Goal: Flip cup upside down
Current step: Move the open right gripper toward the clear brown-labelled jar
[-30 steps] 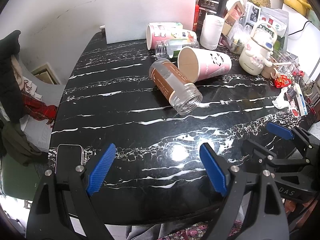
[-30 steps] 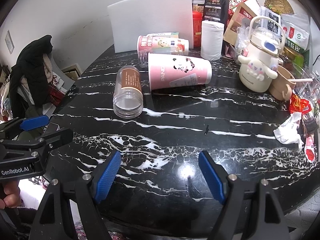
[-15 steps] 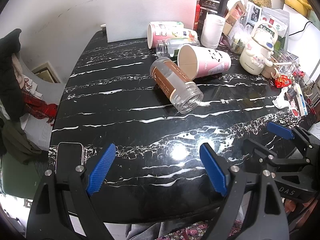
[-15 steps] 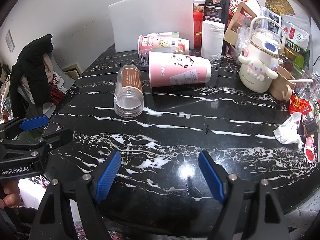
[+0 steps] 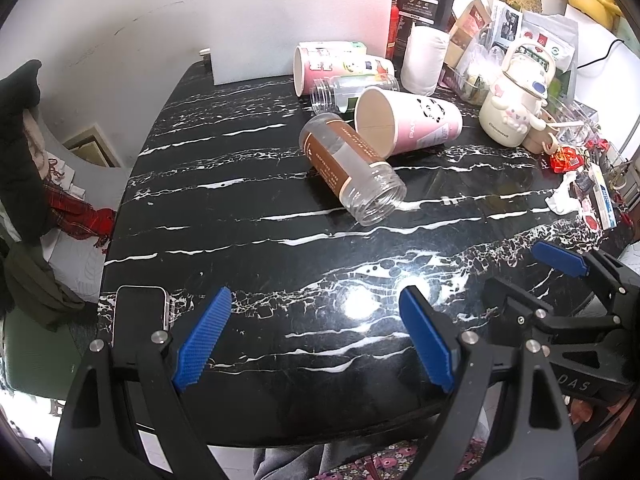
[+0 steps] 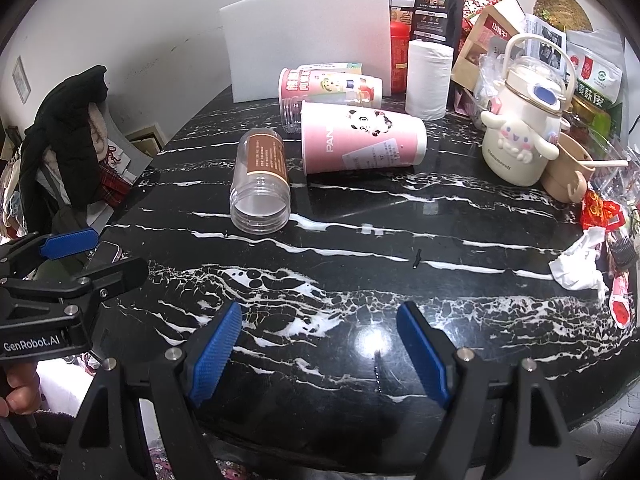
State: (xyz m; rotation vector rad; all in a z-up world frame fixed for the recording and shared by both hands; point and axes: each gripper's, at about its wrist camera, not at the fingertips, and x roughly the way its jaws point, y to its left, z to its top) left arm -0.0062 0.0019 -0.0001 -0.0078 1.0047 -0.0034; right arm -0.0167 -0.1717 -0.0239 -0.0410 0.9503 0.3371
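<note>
A clear cup (image 5: pixel 354 172) lay on its side mid-table (image 5: pixel 240 216), mouth toward the person, well ahead of both. The left hand-held gripper (image 5: pixel 316 340) and right hand-held gripper (image 6: pixel 320 350) hovered wide open, empty; the left seemed slightly nearer.

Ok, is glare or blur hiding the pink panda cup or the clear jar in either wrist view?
Left wrist view: a bright glare spot sits on the table near the left gripper, well short of the pink panda cup and clear jar, both sharp. Right wrist view: a similar spot lies near the right gripper. Fisheye bending is strongest at the edges.
</note>
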